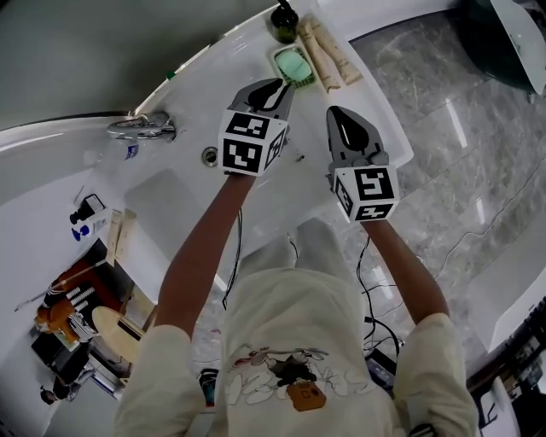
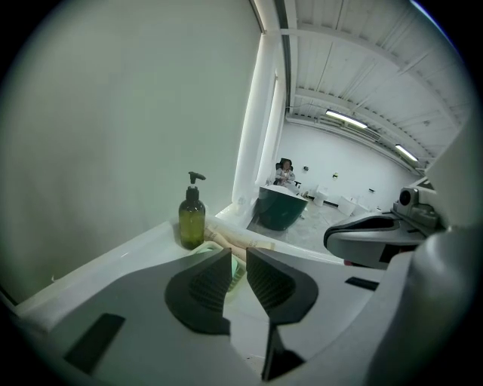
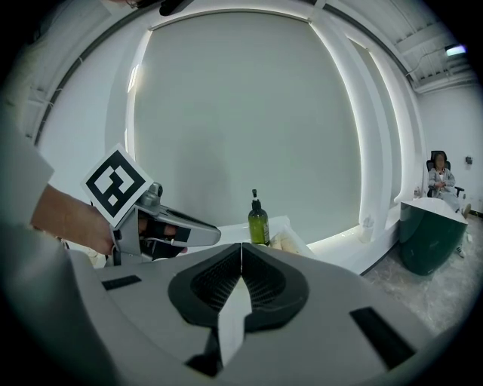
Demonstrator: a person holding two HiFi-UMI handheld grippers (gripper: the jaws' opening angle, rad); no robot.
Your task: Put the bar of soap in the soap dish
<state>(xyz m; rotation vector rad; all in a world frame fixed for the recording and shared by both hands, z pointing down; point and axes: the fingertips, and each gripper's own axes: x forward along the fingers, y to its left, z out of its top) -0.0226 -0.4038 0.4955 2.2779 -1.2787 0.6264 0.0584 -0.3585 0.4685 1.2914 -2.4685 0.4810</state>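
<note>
White ledge (image 1: 213,81): green soap (image 1: 295,65), seemingly dished.

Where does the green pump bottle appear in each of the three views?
Head view: the green pump bottle is at the top edge, near the centre.
Left gripper view: left of centre, in front of the pale wall.
Right gripper view: near the centre, slightly below the middle.
Shared landmark: the cream tubes lie right beside the bottle in all three views.

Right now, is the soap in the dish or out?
In: the green soap lies within the dish rim, beside the bottle.
</note>
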